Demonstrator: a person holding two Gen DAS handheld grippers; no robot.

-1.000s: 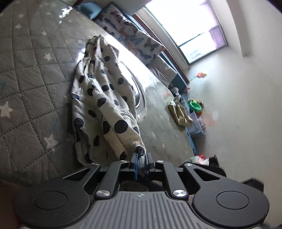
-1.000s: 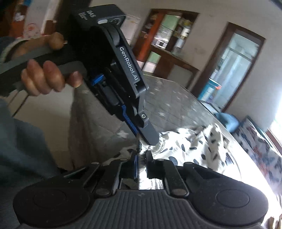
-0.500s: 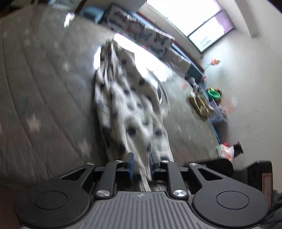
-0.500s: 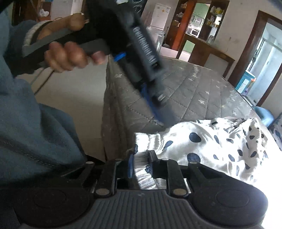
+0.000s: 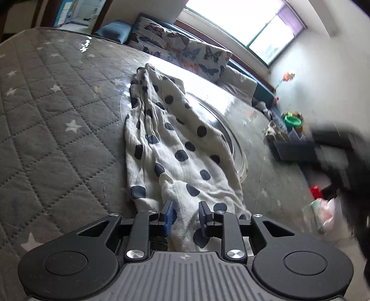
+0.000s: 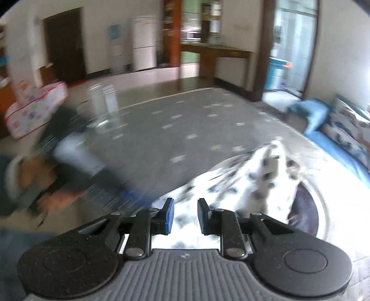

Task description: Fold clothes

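On the grey quilted mattress (image 5: 57, 129) with white stars, a white garment with dark polka dots (image 5: 175, 148) lies in a long, rumpled strip running from the near edge toward the far side. Left gripper (image 5: 184, 216): its blue-padded fingers (image 5: 168, 214) stand apart, the near end of the garment passing between them without being pinched. Beside the cloth, a curved transparent rim (image 5: 240, 159) shows on the mattress surface. A butterfly-print pillow (image 5: 185, 58) and a blue cushion (image 5: 113, 32) lie along the far edge beneath the bright window (image 5: 245, 20). A green bowl (image 5: 293, 120) sits among clutter on the floor.

Right wrist view, heavily motion-blurred: the right gripper (image 6: 183, 215) also has its fingers (image 6: 169, 214) spread, the dotted garment (image 6: 261, 183) below and ahead of them; contact with the cloth cannot be determined. The left gripper (image 6: 131, 194) and the hand (image 6: 50, 187) that holds it appear as a dark smear at left. A white refrigerator (image 6: 143, 42) and a wooden counter (image 6: 215, 52) stand in the background.
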